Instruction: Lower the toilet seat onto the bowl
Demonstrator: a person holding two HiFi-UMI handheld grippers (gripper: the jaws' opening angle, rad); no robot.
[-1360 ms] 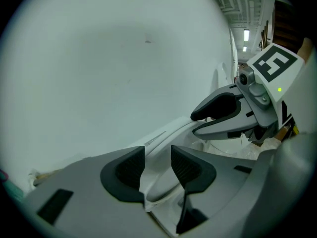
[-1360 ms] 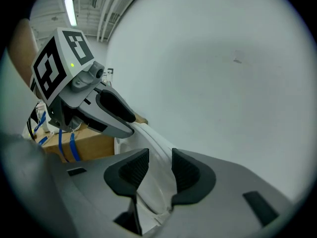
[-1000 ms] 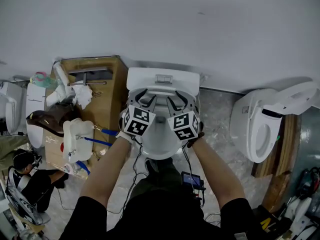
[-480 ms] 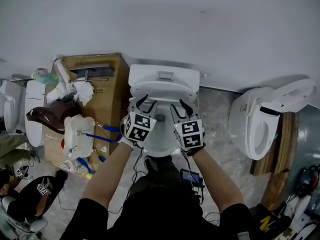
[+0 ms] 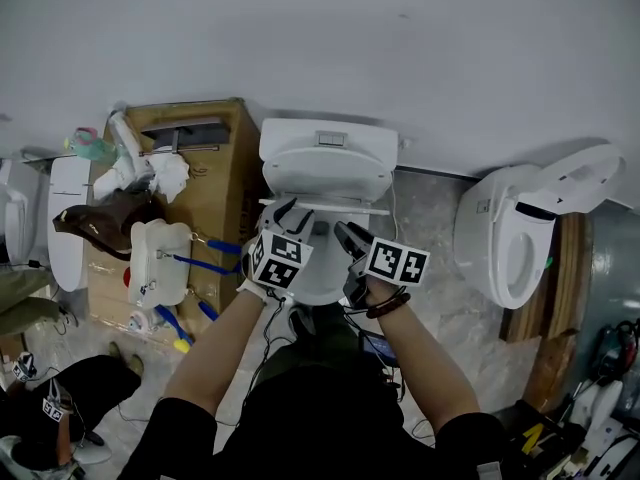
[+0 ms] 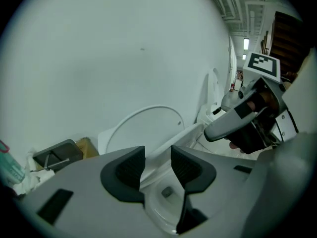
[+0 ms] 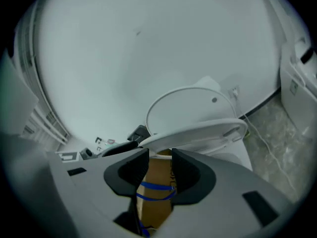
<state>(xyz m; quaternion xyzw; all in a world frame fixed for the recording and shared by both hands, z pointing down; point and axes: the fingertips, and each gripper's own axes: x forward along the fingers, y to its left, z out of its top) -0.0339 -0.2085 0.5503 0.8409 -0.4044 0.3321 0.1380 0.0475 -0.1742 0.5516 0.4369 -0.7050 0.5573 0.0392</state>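
Observation:
The white toilet stands against the wall with its lid upright against the tank. Its seat hangs tilted about halfway down over the bowl. My left gripper is at the seat's front left edge. In the left gripper view the seat rim runs in between the jaws, which close on it. My right gripper sits lower and to the right, just below the seat. Its jaws stand slightly apart with only the wooden cabinet showing through the gap.
The wooden cabinet with clutter on it stands left of the toilet, a white plastic part with blue straps beside it. A second toilet with its lid up stands at the right. Cables lie on the marble floor.
The seat has swung down from near the lid to about half way. Both grippers have come down and toward me; the right one has dropped off the seat and turned to the right.

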